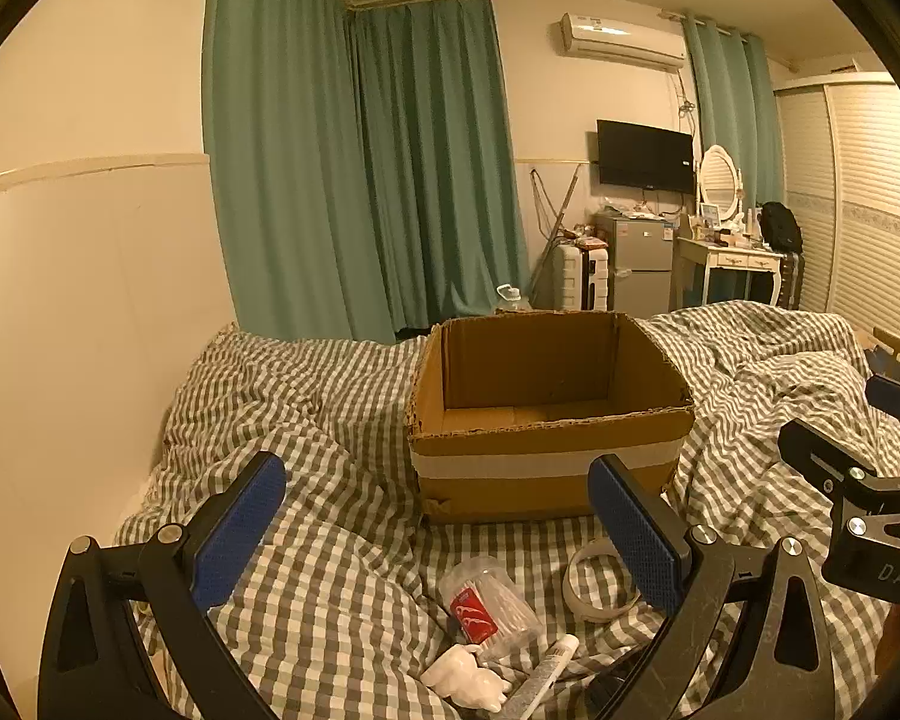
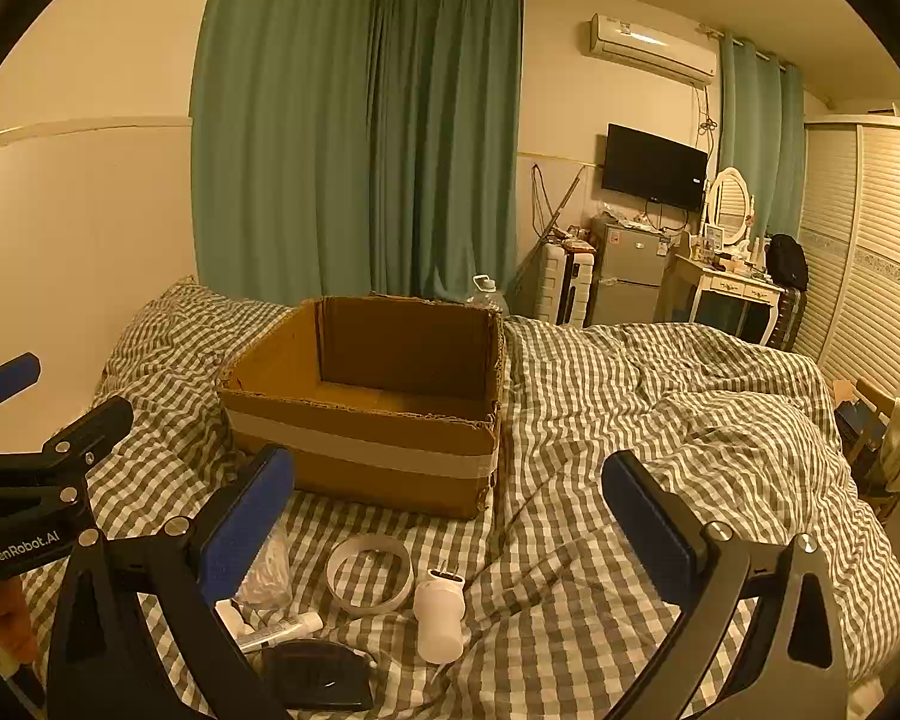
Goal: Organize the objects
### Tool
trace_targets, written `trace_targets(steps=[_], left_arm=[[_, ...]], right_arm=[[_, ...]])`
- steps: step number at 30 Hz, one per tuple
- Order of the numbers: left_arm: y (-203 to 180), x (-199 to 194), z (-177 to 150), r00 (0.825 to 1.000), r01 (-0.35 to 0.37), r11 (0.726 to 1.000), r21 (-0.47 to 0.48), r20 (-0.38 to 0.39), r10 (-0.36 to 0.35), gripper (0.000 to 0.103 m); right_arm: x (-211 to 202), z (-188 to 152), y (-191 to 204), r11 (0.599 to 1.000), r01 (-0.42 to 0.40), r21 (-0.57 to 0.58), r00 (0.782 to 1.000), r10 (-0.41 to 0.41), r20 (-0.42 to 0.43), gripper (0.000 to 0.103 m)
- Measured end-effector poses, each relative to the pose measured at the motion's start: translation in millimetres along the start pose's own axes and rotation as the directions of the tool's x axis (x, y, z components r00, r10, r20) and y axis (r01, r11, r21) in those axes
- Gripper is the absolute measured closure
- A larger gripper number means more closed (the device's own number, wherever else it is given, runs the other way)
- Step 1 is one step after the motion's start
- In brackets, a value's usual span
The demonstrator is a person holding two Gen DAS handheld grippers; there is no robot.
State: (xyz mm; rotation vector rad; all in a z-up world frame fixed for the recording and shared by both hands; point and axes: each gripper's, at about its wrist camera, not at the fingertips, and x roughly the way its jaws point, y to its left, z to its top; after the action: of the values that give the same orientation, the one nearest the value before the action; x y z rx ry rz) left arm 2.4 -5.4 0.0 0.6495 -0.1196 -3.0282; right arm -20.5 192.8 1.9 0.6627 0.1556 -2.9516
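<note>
An open cardboard box (image 1: 546, 414) (image 2: 366, 402) sits on the checked bedcover, with nothing visible inside. In front of it lie small items: a clear tub of cotton swabs (image 1: 489, 606) (image 2: 267, 570), a white tape ring (image 1: 597, 585) (image 2: 369, 573), a white tube (image 1: 543, 675) (image 2: 282, 630), a white figurine (image 1: 465, 675), a white bottle (image 2: 440, 615) and a black object (image 2: 321, 675). My left gripper (image 1: 444, 522) is open and empty above them. My right gripper (image 2: 450, 510) is open and empty, to the right of the left one.
The bed (image 2: 660, 420) is covered with a rumpled checked quilt. A wall (image 1: 90, 300) runs along its left side. Teal curtains (image 1: 360, 180), a small fridge (image 2: 630, 276), a dressing table (image 2: 732, 294) and a wardrobe (image 2: 870, 252) stand beyond the bed.
</note>
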Motion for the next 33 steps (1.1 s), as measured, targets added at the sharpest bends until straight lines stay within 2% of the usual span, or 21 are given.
trace_targets(steps=[33], left_arm=[[-0.9, -0.5, -3.6, 1.000, -0.011, 1.000, -0.003, 0.000, 0.011, 0.000]], right_arm=[[1.0, -2.9, -3.0, 0.999, -0.024, 0.033, 1.000, 0.024, -0.002, 0.000]])
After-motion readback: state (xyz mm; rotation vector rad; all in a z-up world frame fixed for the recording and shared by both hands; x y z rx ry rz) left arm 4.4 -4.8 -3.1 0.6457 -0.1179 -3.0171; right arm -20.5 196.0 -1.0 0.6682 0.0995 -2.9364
